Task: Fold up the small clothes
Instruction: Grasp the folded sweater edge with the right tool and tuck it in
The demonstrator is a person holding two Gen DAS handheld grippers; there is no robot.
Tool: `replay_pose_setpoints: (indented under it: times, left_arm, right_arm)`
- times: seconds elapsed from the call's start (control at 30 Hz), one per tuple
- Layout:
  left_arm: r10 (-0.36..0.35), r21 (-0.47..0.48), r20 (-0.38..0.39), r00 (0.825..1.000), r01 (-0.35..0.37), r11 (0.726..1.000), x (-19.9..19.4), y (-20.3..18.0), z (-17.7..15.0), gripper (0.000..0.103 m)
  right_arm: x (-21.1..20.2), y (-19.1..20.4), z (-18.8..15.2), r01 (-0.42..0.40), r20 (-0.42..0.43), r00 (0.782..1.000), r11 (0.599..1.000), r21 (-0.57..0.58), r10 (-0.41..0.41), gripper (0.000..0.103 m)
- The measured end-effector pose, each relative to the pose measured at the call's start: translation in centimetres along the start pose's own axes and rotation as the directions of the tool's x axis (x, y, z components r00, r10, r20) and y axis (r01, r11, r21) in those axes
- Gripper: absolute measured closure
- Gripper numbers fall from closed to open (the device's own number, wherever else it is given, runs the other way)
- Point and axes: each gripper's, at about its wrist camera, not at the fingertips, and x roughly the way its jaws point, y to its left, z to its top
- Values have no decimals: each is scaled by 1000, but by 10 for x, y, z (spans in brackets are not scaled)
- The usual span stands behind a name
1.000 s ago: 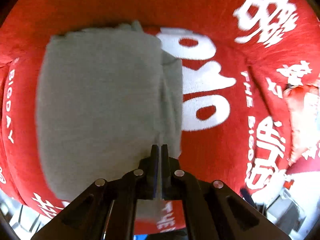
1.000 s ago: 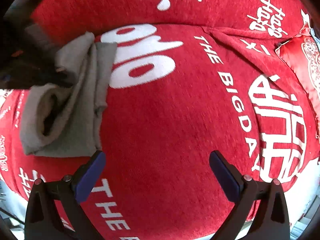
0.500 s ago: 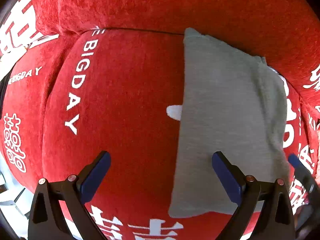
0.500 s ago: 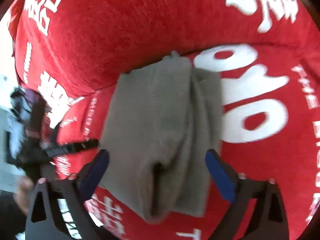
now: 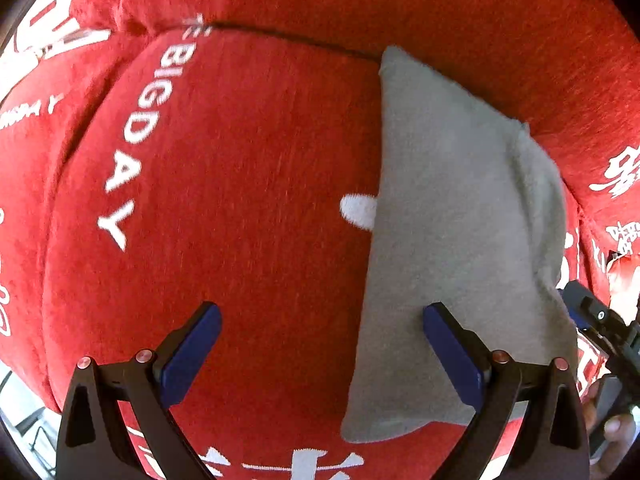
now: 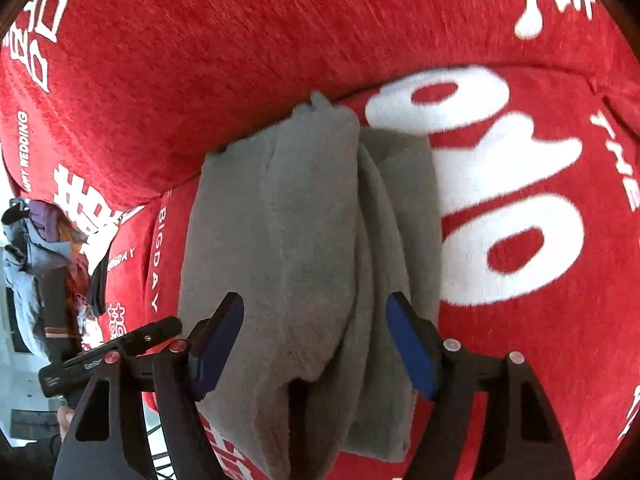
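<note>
A folded grey garment [image 5: 452,240] lies on the red sofa seat, reaching the crease under the backrest. My left gripper [image 5: 320,344] is open and empty, above the seat at the garment's left edge; its right finger [image 5: 452,352] is over the cloth. In the right wrist view the garment [image 6: 312,240] shows its folded layers and loose edges. My right gripper [image 6: 316,344] is open, its blue pads on either side of the garment's near folds, not closed on them. The right gripper shows at the left view's right edge [image 5: 600,320]; the left gripper shows in the right view [image 6: 120,344].
The red sofa cover [image 5: 240,160] carries white lettering. The backrest [image 6: 240,40] rises behind the garment. A heap of other clothes [image 6: 44,264] sits at far left in the right wrist view. The seat's front edge is just below both grippers.
My left gripper let go of the grey garment, opened and swung left. My right gripper moved left over the garment and its jaws have narrowed around the folds.
</note>
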Motion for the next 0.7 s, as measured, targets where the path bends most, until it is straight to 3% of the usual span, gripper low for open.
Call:
replay_pose_setpoints:
  times: [0.17, 0.3, 0.33, 0.37, 0.4, 0.5, 0.6, 0.7]
  left_arm:
    - [1, 5, 11, 1000, -1, 1000, 1, -4, 2, 2]
    - [-16, -7, -4, 1000, 16, 1000, 6, -9, -2, 2]
    - [-17, -10, -7, 1000, 17, 1000, 7, -11, -3, 2]
    - [-15, -8, -7, 1000, 15, 1000, 6, -13, -2, 2]
    - [-15, 3, -7, 1000, 15, 1000, 4, -16, -2, 2]
    - [-61, 69, -2, 998, 61, 996, -7, -31, -3, 2]
    - [-71, 144, -6, 997, 71, 987, -8, -56, -11, 2]
    - [-58, 175, -62, 996, 68, 982, 12, -77, -19, 2]
  right_arm:
    - [18, 20, 3, -31, -40, 999, 998, -63, 28, 34]
    - [31, 15, 7, -11, -47, 999, 999, -30, 10, 35]
    - [30, 12, 8, -21, -43, 999, 1000, -18, 20, 47]
    - [28, 11, 9, -11, -42, 999, 1000, -15, 11, 80]
    - [25, 10, 10, -18, -45, 999, 1000, -22, 17, 83]
    - [-2, 20, 9, -58, -2, 998, 995, -79, 58, 85]
    - [-24, 29, 4, -35, 40, 998, 991, -131, 41, 85]
    - [-15, 13, 3, 23, 30, 999, 994, -104, -20, 85]
